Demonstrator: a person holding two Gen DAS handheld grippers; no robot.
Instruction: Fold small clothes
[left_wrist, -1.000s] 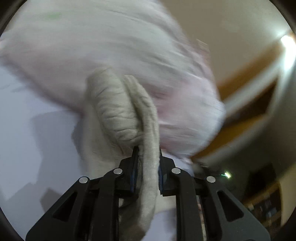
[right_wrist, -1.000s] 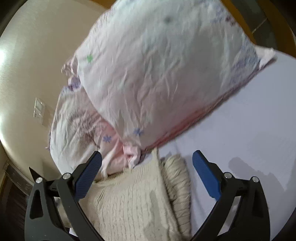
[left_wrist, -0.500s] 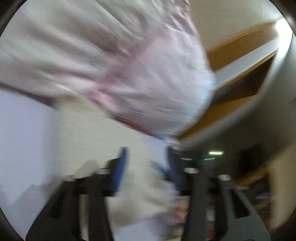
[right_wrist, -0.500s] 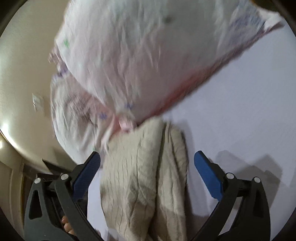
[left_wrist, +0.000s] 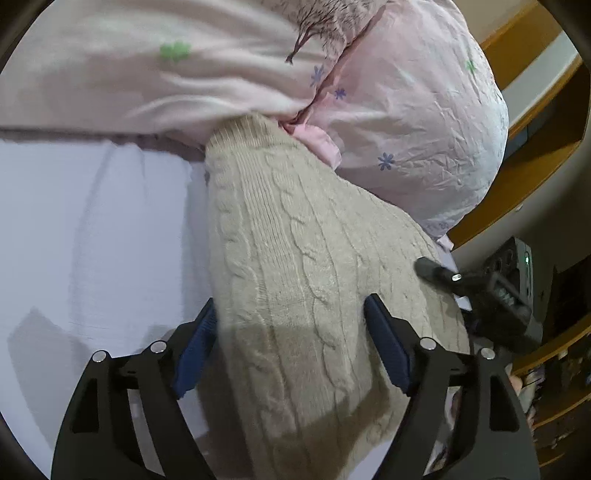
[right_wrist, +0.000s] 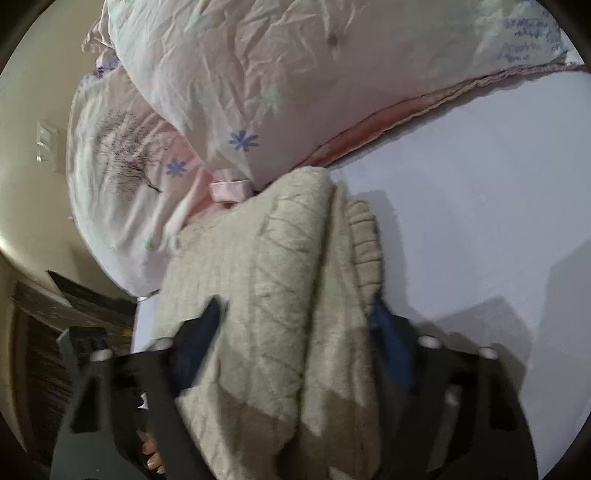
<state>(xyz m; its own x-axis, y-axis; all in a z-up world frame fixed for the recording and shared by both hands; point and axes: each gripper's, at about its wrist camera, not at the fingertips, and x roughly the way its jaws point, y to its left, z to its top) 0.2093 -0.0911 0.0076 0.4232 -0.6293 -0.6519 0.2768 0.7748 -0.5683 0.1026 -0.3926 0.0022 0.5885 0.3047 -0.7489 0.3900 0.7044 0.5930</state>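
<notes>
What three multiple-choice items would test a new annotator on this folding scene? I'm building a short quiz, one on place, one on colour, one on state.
1. The sweater lies:
A. under the pillows
B. on the sheet, its far end against the pillows
C. on the floor

2. The sweater is:
A. navy
B. pink
C. beige

3. The left gripper is:
A. open, straddling the sweater
B. shut on it
C. out of view

Answers: B, its end meets the pillows; C, beige cable knit; A, the blue pads stand apart on either side.
</notes>
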